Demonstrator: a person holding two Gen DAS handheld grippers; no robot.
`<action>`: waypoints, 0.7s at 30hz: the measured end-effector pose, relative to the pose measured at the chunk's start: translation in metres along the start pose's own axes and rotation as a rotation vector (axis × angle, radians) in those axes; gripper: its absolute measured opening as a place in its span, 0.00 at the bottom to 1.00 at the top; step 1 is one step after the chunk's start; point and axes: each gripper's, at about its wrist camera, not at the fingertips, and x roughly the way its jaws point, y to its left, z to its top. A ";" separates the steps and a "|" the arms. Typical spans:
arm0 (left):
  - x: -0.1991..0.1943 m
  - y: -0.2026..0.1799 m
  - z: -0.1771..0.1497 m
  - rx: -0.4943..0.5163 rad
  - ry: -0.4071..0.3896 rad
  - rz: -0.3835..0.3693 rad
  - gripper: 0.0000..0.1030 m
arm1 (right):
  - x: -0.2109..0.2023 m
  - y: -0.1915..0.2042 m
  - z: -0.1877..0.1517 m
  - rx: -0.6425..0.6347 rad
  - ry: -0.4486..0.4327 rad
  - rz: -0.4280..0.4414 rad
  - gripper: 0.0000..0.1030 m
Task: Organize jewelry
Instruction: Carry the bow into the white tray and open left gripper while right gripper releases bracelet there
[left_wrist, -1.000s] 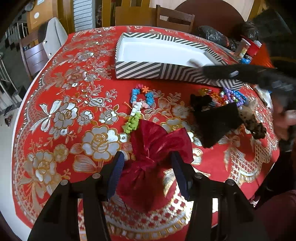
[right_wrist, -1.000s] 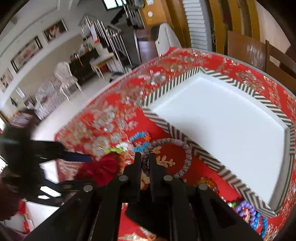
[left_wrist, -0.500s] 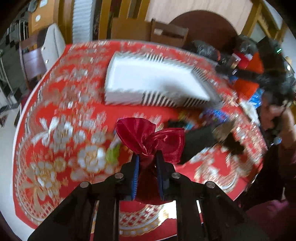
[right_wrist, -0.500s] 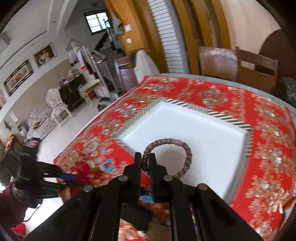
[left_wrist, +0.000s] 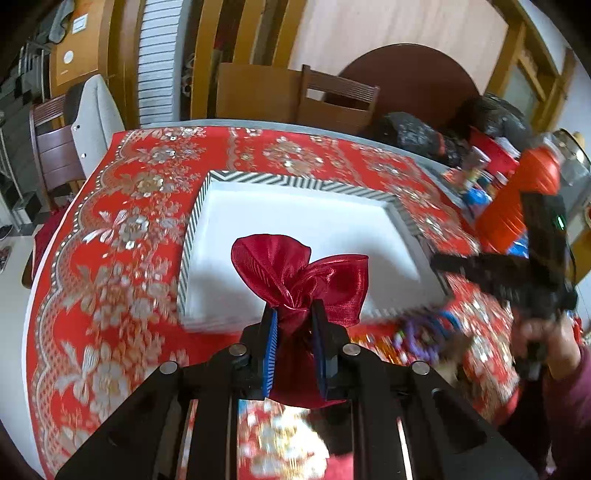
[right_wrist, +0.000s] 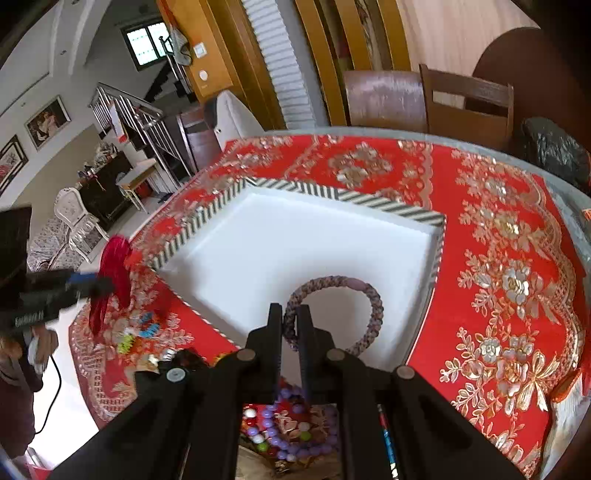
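My left gripper is shut on the neck of a red organza pouch and holds it in the air in front of the near edge of the striped tray. My right gripper is shut on a braided purple-grey bracelet, held over the near part of the tray's white floor. In the right wrist view the left gripper with the pouch is at the left. In the left wrist view the right gripper shows blurred at the right.
Loose bead bracelets lie on the red floral tablecloth: purple beads below my right gripper, coloured ones left of the tray. Black bags and red items stand at the table's far right. Wooden chairs stand behind.
My left gripper closed on the red pouch and lifted it off the cloth toward the tray. My right gripper carried the braided bracelet over the tray.
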 end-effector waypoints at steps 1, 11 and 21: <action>0.009 0.001 0.004 -0.009 0.007 0.014 0.30 | 0.005 0.000 0.000 -0.010 0.015 -0.009 0.08; 0.069 0.020 0.011 -0.102 0.080 0.123 0.30 | 0.045 -0.001 -0.015 -0.013 0.125 -0.016 0.08; 0.069 0.015 -0.001 -0.116 0.090 0.147 0.41 | 0.041 -0.014 -0.029 0.002 0.119 -0.054 0.30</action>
